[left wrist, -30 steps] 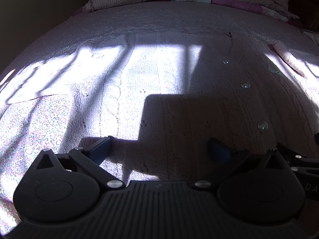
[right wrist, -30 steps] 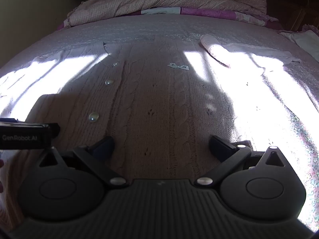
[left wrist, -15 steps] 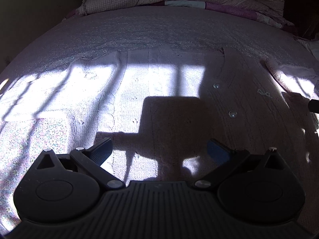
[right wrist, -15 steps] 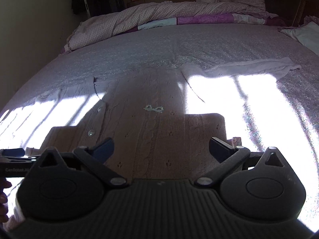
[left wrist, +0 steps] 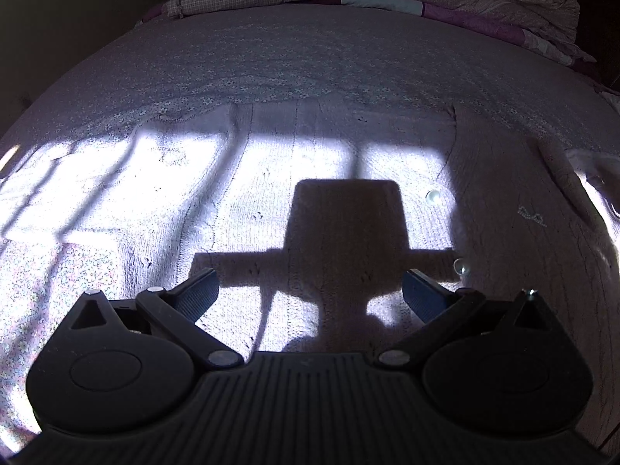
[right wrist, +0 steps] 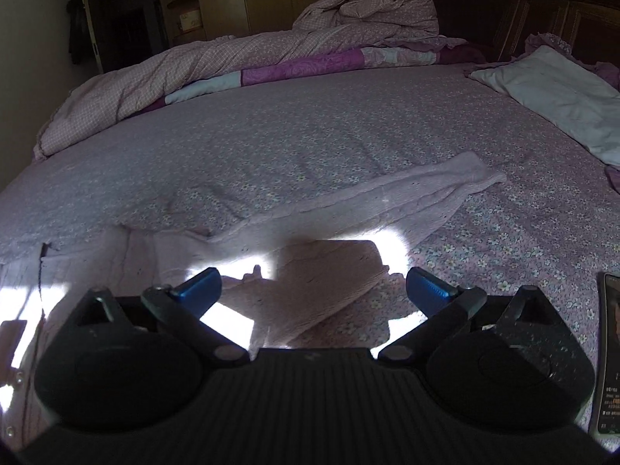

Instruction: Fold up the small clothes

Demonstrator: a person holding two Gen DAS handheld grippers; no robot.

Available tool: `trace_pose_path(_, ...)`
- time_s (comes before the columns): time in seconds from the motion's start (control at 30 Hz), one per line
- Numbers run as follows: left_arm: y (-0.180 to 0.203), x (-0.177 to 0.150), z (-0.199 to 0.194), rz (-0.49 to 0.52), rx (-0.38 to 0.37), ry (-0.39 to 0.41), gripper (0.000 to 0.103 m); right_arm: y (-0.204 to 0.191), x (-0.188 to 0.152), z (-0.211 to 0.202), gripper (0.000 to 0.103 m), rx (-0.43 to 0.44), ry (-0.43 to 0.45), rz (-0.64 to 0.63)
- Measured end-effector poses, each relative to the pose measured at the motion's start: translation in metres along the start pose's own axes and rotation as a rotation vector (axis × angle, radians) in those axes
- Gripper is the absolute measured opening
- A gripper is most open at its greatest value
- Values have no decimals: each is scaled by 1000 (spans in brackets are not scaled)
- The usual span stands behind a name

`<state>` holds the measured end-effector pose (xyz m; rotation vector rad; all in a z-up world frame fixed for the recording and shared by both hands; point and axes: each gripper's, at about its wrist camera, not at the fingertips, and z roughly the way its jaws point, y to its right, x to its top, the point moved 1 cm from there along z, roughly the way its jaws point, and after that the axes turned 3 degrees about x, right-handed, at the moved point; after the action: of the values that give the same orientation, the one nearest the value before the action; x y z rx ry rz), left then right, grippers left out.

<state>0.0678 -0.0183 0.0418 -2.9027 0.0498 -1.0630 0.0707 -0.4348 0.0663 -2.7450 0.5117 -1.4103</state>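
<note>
A small pale pink knitted cardigan [left wrist: 329, 162] with round clear buttons [left wrist: 432, 195] lies spread flat on the bed. My left gripper [left wrist: 310, 290] is open and empty, held above the cardigan's body. In the right wrist view the cardigan's right side [right wrist: 321, 271] lies below my right gripper [right wrist: 314, 285], which is open and empty. Its right sleeve [right wrist: 407, 190] stretches out flat to the far right on the floral sheet [right wrist: 310, 131].
A crumpled pink quilt [right wrist: 232, 62] lies heaped along the far side of the bed. A white pillow [right wrist: 554, 93] sits at the far right. A phone [right wrist: 610, 348] lies on the sheet at the right edge. Wardrobes stand behind.
Both grippers have risen and pulled back from the cardigan. The right gripper has swung right, from over the buttoned front to over the right side and sleeve. Both stayed open.
</note>
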Motion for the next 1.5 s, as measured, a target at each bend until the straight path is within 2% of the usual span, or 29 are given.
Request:
trace_pose_path(0.27, 10, 5, 13, 26, 43, -35, 103, 61, 26, 65, 103, -103, 4, 148)
trace_pose_path(0.43, 16, 5, 22, 48, 71, -58, 103, 89, 33, 98, 103, -132, -8, 224)
trace_pose_path(0.5, 17, 5, 25, 53, 78, -68, 103, 99, 33, 108, 97, -124, 3, 273)
trace_pose_path(0.6, 18, 5, 27, 57, 79, -71, 103, 106, 35, 116, 74, -141, 42, 305)
trace_pose_path(0.63, 18, 5, 27, 60, 79, -71, 103, 107, 35, 117, 58, -145, 48, 306)
trace_pose_path(0.67, 18, 5, 27, 61, 78, -71, 103, 108, 37, 118, 36, -141, 50, 306)
trace_pose_path(0.73, 17, 5, 24, 63, 74, -62, 103, 109, 41, 118, 14, -129, 45, 299)
trace_pose_path(0.93, 14, 6, 13, 53, 63, -49, 103, 107, 44, 76, 11, -92, 131, 280)
trace_pose_path(1.23, 10, 8, -8, 59, 47, -8, 103, 98, 52, -23, 10, -41, 283, 260)
trace_pose_path(1.37, 5, 7, -13, 55, 62, -9, 103, 74, 56, -60, 10, 6, 318, 257)
trace_pose_path(1.5, -2, 4, -22, 36, 67, 5, 103, 39, 56, -78, 10, 68, 318, 227)
